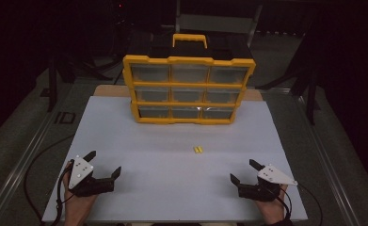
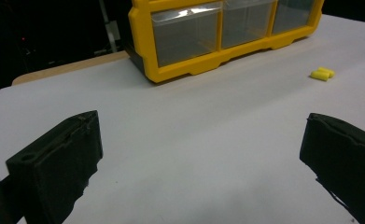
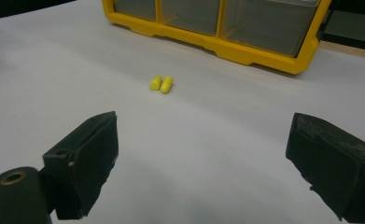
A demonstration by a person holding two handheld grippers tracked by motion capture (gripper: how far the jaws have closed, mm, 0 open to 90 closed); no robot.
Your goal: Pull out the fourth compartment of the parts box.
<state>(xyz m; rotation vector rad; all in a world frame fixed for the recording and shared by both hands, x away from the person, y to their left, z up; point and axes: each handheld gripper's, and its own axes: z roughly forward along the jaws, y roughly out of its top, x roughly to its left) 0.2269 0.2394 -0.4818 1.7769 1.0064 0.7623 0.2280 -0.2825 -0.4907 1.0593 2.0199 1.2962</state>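
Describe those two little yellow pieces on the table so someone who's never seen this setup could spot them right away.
Find the yellow drawer cabinet standing at the far end of the white table. On the bare surface in front of it, just right of centre, lie the two yellow pieces, side by side and touching. They are tiny capsule-shaped bits, the only loose things on the table.

A yellow organiser [image 1: 189, 89] with nine clear drawers is being carried upright at the far side of a white worktop [image 1: 125, 141].
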